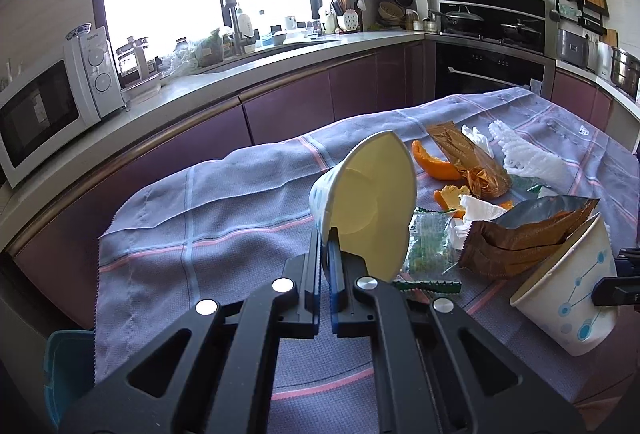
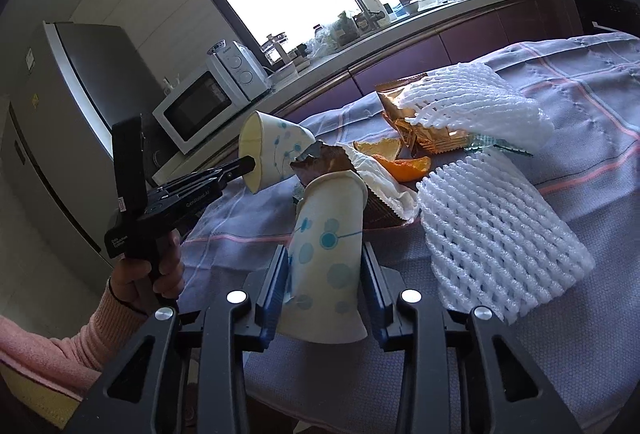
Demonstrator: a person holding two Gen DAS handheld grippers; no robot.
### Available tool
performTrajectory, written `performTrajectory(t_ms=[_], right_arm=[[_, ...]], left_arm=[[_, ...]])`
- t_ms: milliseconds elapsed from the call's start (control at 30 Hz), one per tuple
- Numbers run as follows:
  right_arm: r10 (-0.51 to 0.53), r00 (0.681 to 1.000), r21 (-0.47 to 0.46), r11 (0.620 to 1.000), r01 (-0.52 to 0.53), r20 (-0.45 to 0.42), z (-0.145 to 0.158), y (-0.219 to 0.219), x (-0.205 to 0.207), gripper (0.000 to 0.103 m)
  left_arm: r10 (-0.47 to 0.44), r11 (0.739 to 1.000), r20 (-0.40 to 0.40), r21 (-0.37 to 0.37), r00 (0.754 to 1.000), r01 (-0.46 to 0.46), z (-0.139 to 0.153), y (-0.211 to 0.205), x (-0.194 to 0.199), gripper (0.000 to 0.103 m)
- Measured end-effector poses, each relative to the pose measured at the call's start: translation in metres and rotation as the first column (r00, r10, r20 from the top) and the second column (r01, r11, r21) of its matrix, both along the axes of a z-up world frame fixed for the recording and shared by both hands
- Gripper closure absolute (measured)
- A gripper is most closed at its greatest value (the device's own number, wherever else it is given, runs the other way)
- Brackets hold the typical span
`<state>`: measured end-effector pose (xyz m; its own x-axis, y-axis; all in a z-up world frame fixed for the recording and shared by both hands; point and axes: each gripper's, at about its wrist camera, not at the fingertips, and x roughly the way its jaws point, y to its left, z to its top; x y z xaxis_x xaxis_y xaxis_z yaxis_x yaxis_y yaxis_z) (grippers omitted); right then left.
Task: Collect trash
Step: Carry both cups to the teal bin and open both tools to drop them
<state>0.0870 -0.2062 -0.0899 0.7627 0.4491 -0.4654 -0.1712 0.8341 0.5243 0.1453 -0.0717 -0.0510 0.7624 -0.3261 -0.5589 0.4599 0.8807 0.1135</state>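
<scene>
My left gripper (image 1: 327,240) is shut on the rim of a white paper cup (image 1: 372,194) with blue dots, held tilted above the cloth with its mouth toward the camera. The right wrist view shows the same cup (image 2: 276,154) pinched by the left gripper (image 2: 250,164), which a hand in a pink sleeve holds. My right gripper (image 2: 324,266) is shut on a second dotted paper cup (image 2: 328,246), pads pressing its sides. A brown snack bag (image 1: 520,238) sticks out of that second cup (image 1: 568,302).
Orange peels (image 1: 436,162), a gold wrapper (image 1: 468,158), white foam nets (image 2: 500,230), tissue (image 1: 480,210) and green wrappers (image 1: 428,246) lie on the checked grey cloth (image 1: 220,218). A teal bin (image 1: 64,370) stands low on the left. Behind runs a counter with a microwave (image 1: 40,114).
</scene>
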Motion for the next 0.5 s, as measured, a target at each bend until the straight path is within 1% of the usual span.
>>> performTrajectory(t_ms=[233,367,500], right_arm=[[0.046,0.999,-0.024,0.999,-0.045,0.027,0.010,0.014,-0.006,0.071],[0.113,0.992,-0.029,0.993,-0.112,0.051,0.020,0.036,0.001,0.071],[0.193,0.978,-0.038,0.981,-0.191,0.074,0.028,0.064,0.014,0.071]], left_arm=[[0.042,0.998,0.036,-0.042,0.998,-0.041,0.019,0.037,-0.027,0.099],[0.083,0.995,0.047,-0.065,0.995,-0.080,0.028,0.066,-0.037,0.099],[0.143,0.987,0.067,-0.082,0.987,-0.137,0.036,0.102,-0.051,0.099]])
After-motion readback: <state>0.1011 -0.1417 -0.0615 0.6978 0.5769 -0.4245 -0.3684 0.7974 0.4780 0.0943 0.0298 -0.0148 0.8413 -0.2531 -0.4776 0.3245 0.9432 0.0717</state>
